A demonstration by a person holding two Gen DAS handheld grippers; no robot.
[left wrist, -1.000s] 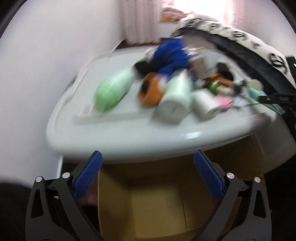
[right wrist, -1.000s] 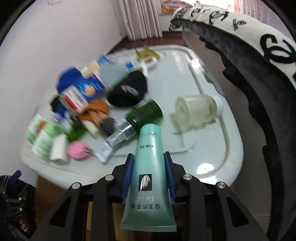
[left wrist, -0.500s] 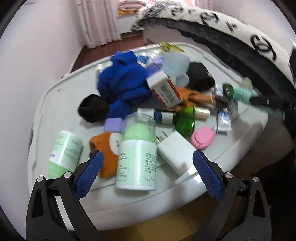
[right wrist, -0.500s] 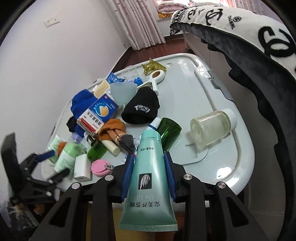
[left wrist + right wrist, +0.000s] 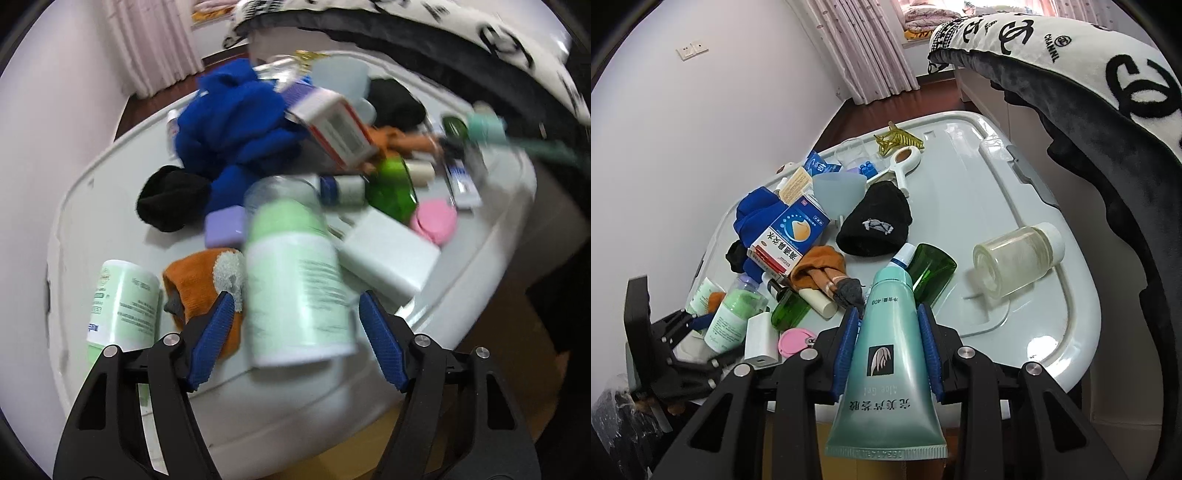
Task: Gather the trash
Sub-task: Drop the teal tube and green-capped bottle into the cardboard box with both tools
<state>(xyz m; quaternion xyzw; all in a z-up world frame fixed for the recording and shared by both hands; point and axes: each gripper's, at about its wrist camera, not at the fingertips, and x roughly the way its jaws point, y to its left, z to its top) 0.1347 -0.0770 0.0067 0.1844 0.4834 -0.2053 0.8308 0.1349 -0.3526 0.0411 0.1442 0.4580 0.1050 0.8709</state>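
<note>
Cluttered white bin lid (image 5: 979,177) beside a bed, left gripper (image 5: 295,332) closing around a pale green lotion bottle (image 5: 295,280) lying at the lid's near edge, pads not yet touching, right gripper (image 5: 886,332) clamped on an aloe gel tube (image 5: 886,354)

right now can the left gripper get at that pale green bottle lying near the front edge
Probably yes. The pale green bottle already lies between the blue pads of the left gripper, whose jaws are closing. Nothing sits between pads and bottle; the orange sock and white block crowd its sides.
</note>
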